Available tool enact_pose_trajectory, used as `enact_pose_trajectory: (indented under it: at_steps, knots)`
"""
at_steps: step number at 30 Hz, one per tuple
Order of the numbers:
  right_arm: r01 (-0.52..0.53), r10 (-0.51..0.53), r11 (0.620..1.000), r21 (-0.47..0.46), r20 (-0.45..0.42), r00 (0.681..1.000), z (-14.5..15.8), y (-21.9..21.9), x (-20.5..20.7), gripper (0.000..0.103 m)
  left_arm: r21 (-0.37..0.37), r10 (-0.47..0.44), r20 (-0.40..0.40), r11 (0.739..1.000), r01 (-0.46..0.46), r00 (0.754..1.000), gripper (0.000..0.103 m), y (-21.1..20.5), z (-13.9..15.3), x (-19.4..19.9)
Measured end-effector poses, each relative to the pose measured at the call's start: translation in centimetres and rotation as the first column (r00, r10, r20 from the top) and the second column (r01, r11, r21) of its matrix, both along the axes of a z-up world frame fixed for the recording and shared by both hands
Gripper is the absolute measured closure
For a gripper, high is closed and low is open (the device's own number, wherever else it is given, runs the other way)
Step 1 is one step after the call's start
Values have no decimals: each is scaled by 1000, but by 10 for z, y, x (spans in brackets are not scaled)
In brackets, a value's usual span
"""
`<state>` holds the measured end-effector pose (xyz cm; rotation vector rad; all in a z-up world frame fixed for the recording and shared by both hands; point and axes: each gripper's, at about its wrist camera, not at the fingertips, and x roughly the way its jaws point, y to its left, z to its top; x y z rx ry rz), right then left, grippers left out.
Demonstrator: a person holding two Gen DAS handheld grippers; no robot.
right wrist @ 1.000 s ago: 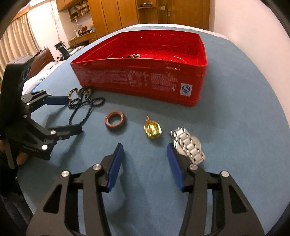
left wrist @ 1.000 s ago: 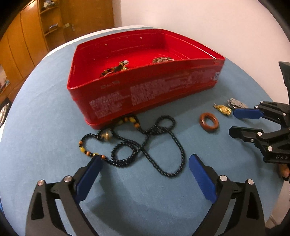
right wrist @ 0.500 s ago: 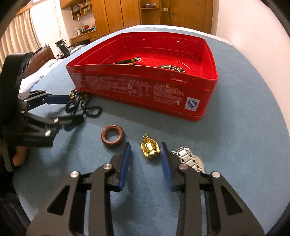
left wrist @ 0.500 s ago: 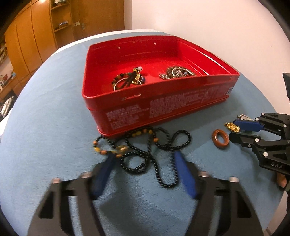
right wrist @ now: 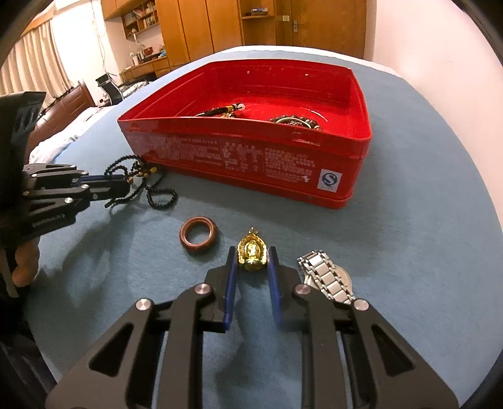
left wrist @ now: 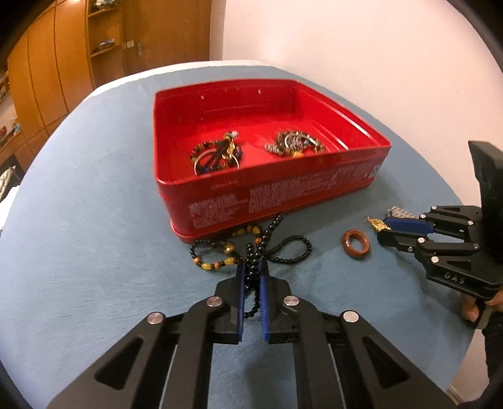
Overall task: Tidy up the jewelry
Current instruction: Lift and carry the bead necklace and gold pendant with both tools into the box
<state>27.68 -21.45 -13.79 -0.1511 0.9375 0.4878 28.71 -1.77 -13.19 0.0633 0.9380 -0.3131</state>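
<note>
My left gripper [left wrist: 252, 267] is shut on the black bead necklace [left wrist: 289, 248], which lies bunched on the blue cloth in front of the red tin [left wrist: 283, 192]; it also shows in the right wrist view [right wrist: 157, 195]. My right gripper [right wrist: 251, 256] is closed around the gold pendant [right wrist: 251, 251], its pads touching both sides. The brown ring [right wrist: 198, 234] lies left of the pendant, and the silver watch [right wrist: 327, 277] lies right of it. The tin holds two heaps of bracelets [left wrist: 217, 154].
The table's blue cloth [left wrist: 78, 220] runs to a rounded edge on all sides. A pale wall stands behind the tin. Wooden cupboards [right wrist: 220, 28] and a bed are far off to the left.
Both grippers moved forward and closed: the left on the black bead necklace, the right around the gold pendant. The necklace has been bunched together.
</note>
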Motion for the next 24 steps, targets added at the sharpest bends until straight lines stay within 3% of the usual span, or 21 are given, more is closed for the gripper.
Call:
enact_pose_trajectory:
  at_steps: [24]
  knots:
    - [-41,40,999,18,64,997,51,1,-20,86,-3,27,143,1000,-27,989,95,12,82,-40]
